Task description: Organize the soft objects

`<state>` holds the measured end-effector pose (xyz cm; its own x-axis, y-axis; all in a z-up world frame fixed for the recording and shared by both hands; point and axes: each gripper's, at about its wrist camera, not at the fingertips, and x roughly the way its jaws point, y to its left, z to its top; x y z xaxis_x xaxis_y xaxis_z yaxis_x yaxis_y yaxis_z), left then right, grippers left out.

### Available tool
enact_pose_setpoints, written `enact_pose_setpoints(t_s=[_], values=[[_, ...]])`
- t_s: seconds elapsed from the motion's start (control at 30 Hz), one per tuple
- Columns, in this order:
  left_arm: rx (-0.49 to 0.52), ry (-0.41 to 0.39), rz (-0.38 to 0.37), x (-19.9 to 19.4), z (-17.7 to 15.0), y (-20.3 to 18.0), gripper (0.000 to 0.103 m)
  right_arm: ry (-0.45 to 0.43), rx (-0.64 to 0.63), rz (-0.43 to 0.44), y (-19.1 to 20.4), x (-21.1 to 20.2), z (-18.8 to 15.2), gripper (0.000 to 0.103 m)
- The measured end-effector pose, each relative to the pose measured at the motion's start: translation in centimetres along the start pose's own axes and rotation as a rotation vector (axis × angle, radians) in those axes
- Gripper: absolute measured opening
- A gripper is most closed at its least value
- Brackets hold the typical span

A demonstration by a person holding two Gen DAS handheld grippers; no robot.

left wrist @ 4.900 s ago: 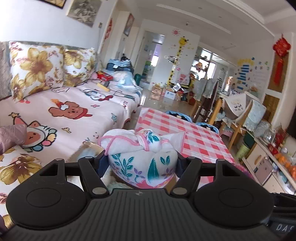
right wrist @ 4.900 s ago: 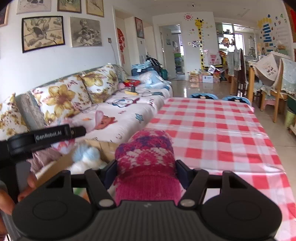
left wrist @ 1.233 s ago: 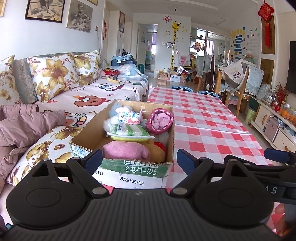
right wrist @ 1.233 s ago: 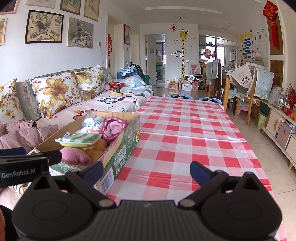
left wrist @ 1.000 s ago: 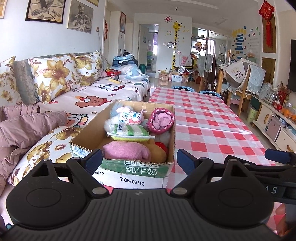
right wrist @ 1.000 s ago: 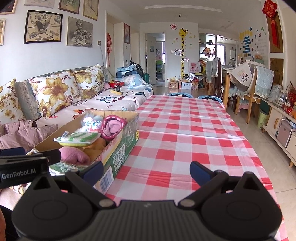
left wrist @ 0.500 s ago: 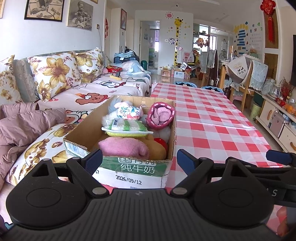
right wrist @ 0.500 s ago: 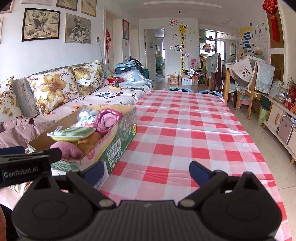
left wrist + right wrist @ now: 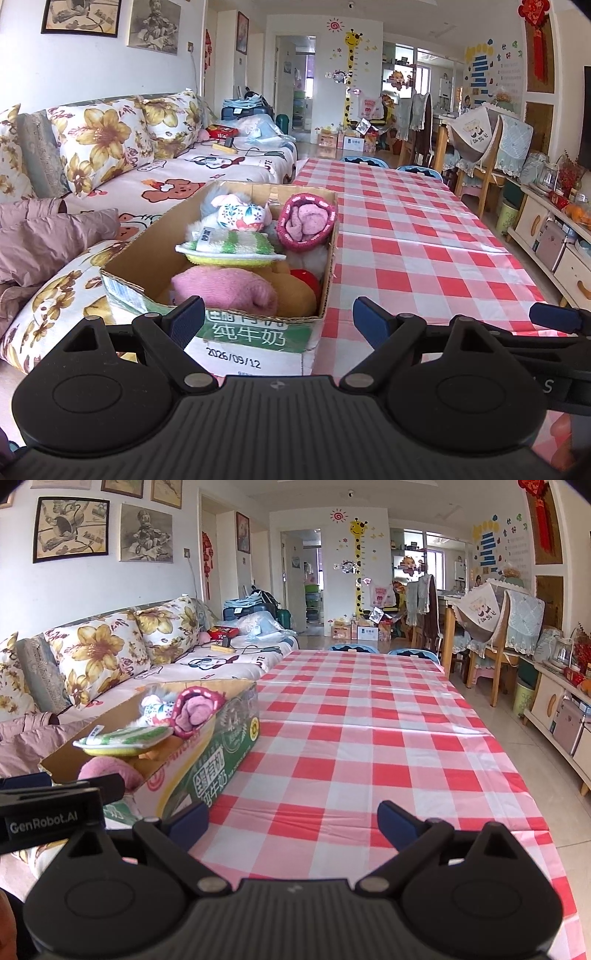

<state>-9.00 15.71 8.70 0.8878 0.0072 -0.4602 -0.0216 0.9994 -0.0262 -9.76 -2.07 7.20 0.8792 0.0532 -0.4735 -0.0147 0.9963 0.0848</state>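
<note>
Left wrist view: cardboard box (image 9: 243,334) reads "2026/09/12"; left claw (image 9: 279,319) and right claw (image 9: 293,818) both gape empty.

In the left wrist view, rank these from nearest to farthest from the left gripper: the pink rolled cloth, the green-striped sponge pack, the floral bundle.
From the left gripper:
1. Pink rolled cloth, at the near end of the cardboard box.
2. Green-striped sponge pack, mid-box, lying on top of the pile.
3. Floral bundle, at the far end, left of the pink knitted hat.
</note>
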Motion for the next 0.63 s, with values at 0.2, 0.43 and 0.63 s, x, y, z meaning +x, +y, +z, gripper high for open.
enact_pose_setpoints(t_s=[0.2, 0.43, 0.63], values=[[0.013, -0.008, -0.010, 0.1, 0.1, -0.3, 0.103, -0.003, 0.002, -0.010, -0.6, 0.2, 0.0, 0.097], [0.038, -0.030, -0.029, 0.6, 0.1, -1.0, 0.103, 0.004, 0.032, -0.025, -1.8, 0.6, -0.3, 0.097], [0.031, -0.028, -0.097, 1.6, 1.2, -3.2, 0.103, -0.044, 0.101, -0.066, -4.9, 0.5, 0.5, 0.098]])
